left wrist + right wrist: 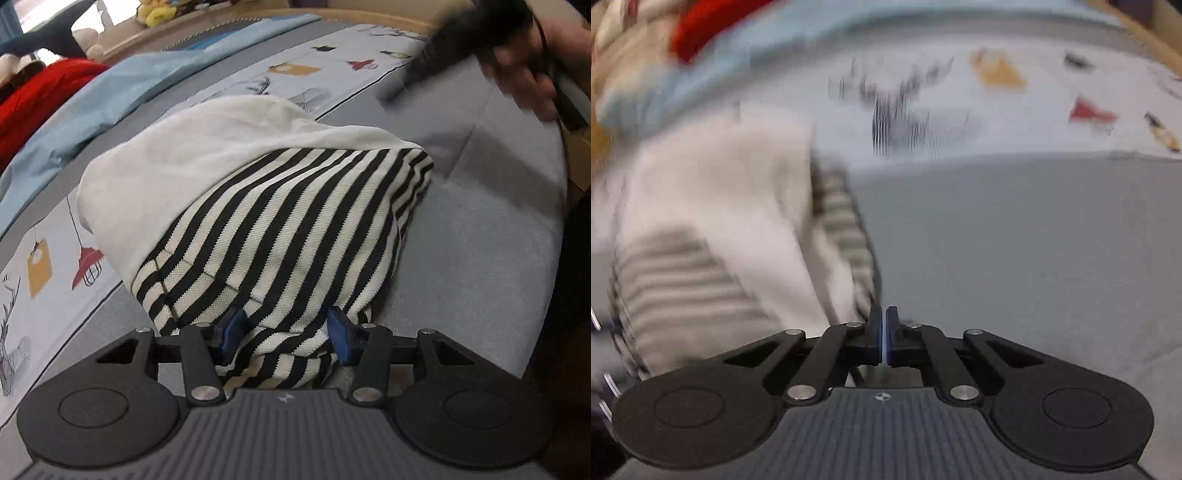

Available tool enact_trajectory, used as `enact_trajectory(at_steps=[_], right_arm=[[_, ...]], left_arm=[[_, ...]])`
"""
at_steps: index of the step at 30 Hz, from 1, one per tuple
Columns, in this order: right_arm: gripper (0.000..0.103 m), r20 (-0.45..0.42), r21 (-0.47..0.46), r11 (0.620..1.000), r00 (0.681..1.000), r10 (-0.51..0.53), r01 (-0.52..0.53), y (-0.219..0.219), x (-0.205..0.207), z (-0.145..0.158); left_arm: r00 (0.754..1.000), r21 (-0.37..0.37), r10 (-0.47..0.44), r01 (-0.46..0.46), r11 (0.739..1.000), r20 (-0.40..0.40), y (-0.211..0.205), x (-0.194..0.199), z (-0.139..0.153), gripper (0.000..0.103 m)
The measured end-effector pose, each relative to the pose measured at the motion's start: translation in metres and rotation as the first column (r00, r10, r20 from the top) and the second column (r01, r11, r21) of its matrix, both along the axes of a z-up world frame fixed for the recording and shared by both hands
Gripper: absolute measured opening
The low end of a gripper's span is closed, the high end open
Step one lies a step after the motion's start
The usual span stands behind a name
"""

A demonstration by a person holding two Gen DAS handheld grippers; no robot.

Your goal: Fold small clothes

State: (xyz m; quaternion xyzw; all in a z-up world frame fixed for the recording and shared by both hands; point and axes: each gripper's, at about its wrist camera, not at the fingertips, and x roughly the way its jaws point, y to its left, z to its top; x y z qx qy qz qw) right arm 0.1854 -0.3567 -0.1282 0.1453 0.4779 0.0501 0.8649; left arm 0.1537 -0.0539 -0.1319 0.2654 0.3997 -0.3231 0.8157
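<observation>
The striped garment (280, 229), black and white with a plain white part folded over its far side, lies bunched on the grey bed (480, 258). The left tongs (286, 334) stand partly open with the garment's near edge between their 2 blue pads; whether those press the cloth I cannot tell. The right tongs (885, 334) are closed on nothing, the blurred garment at their 9 o'clock. A red cloth (40, 96) lies at 10 o'clock.
</observation>
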Motion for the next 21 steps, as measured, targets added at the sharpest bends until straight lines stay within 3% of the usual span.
enact_trajectory(at_steps=[2, 4, 5, 6, 8, 10, 11, 12, 13, 15, 16, 17, 18, 21], right_arm=[[0.004, 0.184, 0.086, 0.996, 0.983, -0.011, -0.005, 0.0, -0.009, 0.03], [0.008, 0.289, 0.138, 0.987, 0.956, 0.041, -0.085, 0.01, -0.015, 0.048], [0.019, 0.304, 0.175, 0.971, 0.947, 0.106, -0.165, 0.02, -0.015, 0.05], [0.032, 0.292, 0.196, 0.954, 0.942, 0.166, -0.229, 0.032, -0.013, 0.048], [0.04, 0.231, 0.162, 0.924, 0.924, 0.305, -0.346, 0.06, -0.009, 0.035], [0.04, 0.074, -0.006, 0.902, 0.9, 0.43, -0.431, 0.089, -0.003, 0.008], [0.042, 0.004, -0.087, 0.893, 0.896, 0.444, -0.442, 0.095, -0.003, -0.003], [0.043, -0.017, -0.113, 0.888, 0.894, 0.448, -0.447, 0.096, -0.002, -0.008], [0.043, -0.013, -0.102, 0.893, 0.898, 0.44, -0.439, 0.094, -0.001, -0.006], [0.044, 0.059, -0.018, 0.927, 0.926, 0.374, -0.374, 0.081, 0.005, 0.008], [0.045, 0.099, 0.017, 0.942, 0.938, 0.331, -0.335, 0.073, 0.008, 0.015], [0.046, 0.134, 0.049, 0.958, 0.952, 0.274, -0.282, 0.064, 0.011, 0.02], [0.047, 0.141, 0.063, 0.969, 0.963, 0.229, -0.239, 0.057, 0.015, 0.021], [0.047, 0.076, 0.044, 0.991, 0.989, 0.124, -0.127, 0.048, 0.024, 0.012]], left_arm=[[0.998, -0.07, 0.046, -0.05, 0.996, -0.053, 0.012, 0.008, 0.011, 0.054], [0.991, -0.153, 0.096, -0.11, 0.982, -0.094, 0.023, 0.014, 0.026, 0.054], [0.987, -0.2, 0.122, -0.14, 0.97, -0.101, 0.029, 0.017, 0.033, 0.055], [0.983, -0.249, 0.152, -0.174, 0.953, -0.105, 0.036, 0.02, 0.04, 0.056], [0.963, -0.328, 0.216, -0.26, 0.908, -0.163, 0.049, 0.032, 0.046, 0.056], [0.928, -0.31, 0.289, -0.354, 0.883, -0.236, 0.054, 0.047, 0.04, 0.056], [0.909, -0.28, 0.331, -0.396, 0.874, -0.254, 0.056, 0.054, 0.035, 0.056], [0.884, -0.269, 0.377, -0.448, 0.853, -0.276, 0.061, 0.061, 0.032, 0.057], [0.855, -0.294, 0.41, -0.499, 0.815, -0.317, 0.067, 0.068, 0.03, 0.06], [0.793, -0.372, 0.447, -0.595, 0.712, -0.413, 0.079, 0.08, 0.026, 0.073], [0.769, -0.388, 0.451, -0.626, 0.677, -0.453, 0.082, 0.084, 0.022, 0.077], [0.752, -0.387, 0.451, -0.643, 0.66, -0.48, 0.082, 0.087, 0.018, 0.077], [0.744, -0.374, 0.454, -0.65, 0.661, -0.491, 0.079, 0.09, 0.013, 0.078], [0.743, -0.353, 0.468, -0.65, 0.673, -0.477, 0.074, 0.096, 0.01, 0.081]])
